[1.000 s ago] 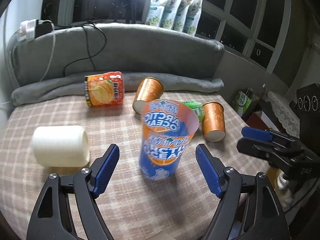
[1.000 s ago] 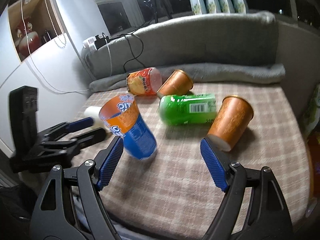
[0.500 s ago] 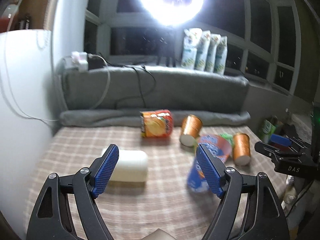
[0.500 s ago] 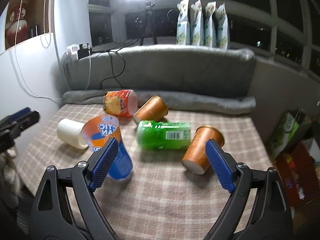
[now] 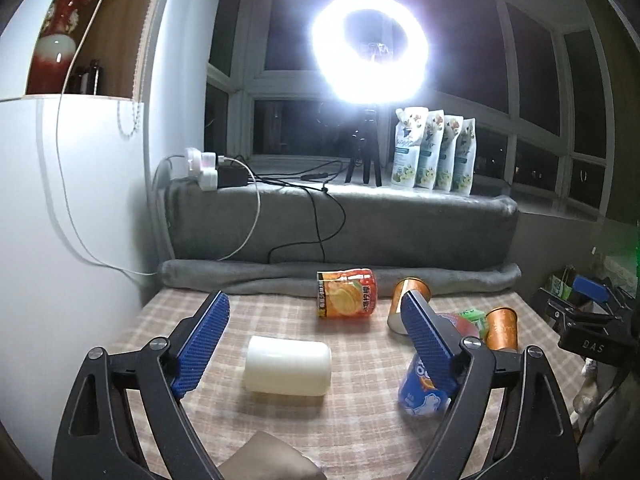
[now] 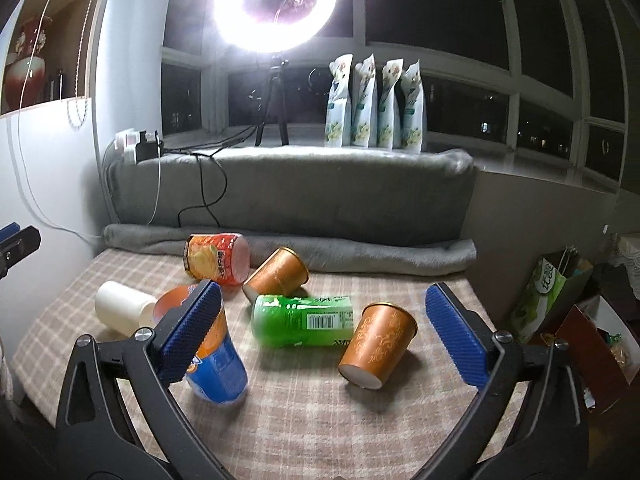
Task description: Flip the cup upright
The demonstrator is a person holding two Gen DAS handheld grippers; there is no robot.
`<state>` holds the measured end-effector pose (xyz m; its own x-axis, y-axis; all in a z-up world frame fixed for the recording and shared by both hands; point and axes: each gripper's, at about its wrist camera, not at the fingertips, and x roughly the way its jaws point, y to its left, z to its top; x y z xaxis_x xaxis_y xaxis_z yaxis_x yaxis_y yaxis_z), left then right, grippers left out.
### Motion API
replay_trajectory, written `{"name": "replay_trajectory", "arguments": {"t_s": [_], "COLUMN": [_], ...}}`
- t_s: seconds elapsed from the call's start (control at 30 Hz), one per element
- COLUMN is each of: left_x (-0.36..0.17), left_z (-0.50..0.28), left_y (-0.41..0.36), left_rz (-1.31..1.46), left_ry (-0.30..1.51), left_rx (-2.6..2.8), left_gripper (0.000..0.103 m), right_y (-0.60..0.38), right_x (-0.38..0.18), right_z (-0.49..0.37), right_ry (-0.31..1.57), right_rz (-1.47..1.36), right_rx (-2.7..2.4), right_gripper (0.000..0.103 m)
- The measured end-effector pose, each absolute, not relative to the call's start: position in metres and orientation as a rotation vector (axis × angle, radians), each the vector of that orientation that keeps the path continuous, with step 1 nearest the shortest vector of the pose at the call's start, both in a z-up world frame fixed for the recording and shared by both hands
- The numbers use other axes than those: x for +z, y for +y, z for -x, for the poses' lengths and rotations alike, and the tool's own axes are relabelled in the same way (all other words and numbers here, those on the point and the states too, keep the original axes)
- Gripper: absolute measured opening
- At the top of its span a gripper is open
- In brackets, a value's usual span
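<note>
The blue and orange cup (image 6: pixel 218 364) stood on its small end on the checked tabletop (image 6: pixel 320 420), mouth up and leaning a little. In the right wrist view it sat low on the left, partly hidden behind the left blue finger of the right claw (image 6: pixel 324 340). The right claw was wide apart and held nothing. The cup was beside that finger, not between the two fingers.

In the left wrist view the same cup (image 5: pixel 424 388) showed low on the right, behind the right blue finger of the left claw (image 5: pixel 316 348). The left claw was wide apart too and held nothing. A white cup (image 5: pixel 288 366) lay on its side between its fingers, farther off on the tabletop.

Other things lay on their sides near the cup. A green can (image 6: pixel 304 320) lay just beside it. A brown cup (image 6: pixel 378 346) lay next to the can. Another brown cup (image 6: pixel 278 272) and an orange snack can (image 6: pixel 216 258) lay farther back by the gray blanket (image 6: pixel 320 248). A bright ring light (image 6: pixel 276 4) shone by the window.
</note>
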<state>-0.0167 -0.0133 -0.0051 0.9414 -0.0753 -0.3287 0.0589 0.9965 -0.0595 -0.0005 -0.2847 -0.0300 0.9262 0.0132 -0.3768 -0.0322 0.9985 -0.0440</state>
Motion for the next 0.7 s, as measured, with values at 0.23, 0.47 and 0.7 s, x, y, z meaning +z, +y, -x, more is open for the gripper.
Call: {"name": "replay_trajectory", "arguments": {"t_s": [0.23,0.47,0.7], "left_x": [-0.0047,-0.0053,-0.0053], "left_z": [0.0166,0.0175,0.0182], "left_y": [-0.0133,-0.0161,-0.0159], "left_rz": [0.073,0.068,0.068], "left_ry": [0.347,0.353,0.350], "left_rx": [-0.085,-0.087,-0.086], "left_gripper": [0.093,0.093,0.093], "right_y": [-0.2855,-0.2855,-0.2858], "right_x": [-0.0286,-0.0283,-0.0273], "right_z": [0.0020,0.0024,0.0020], "right_ry": [0.375,0.373,0.372], "right_rz": [0.038,0.038,0.037], "right_rx": [0.019,0.017,0.015], "right_gripper": [0.103,0.103,0.103]}}
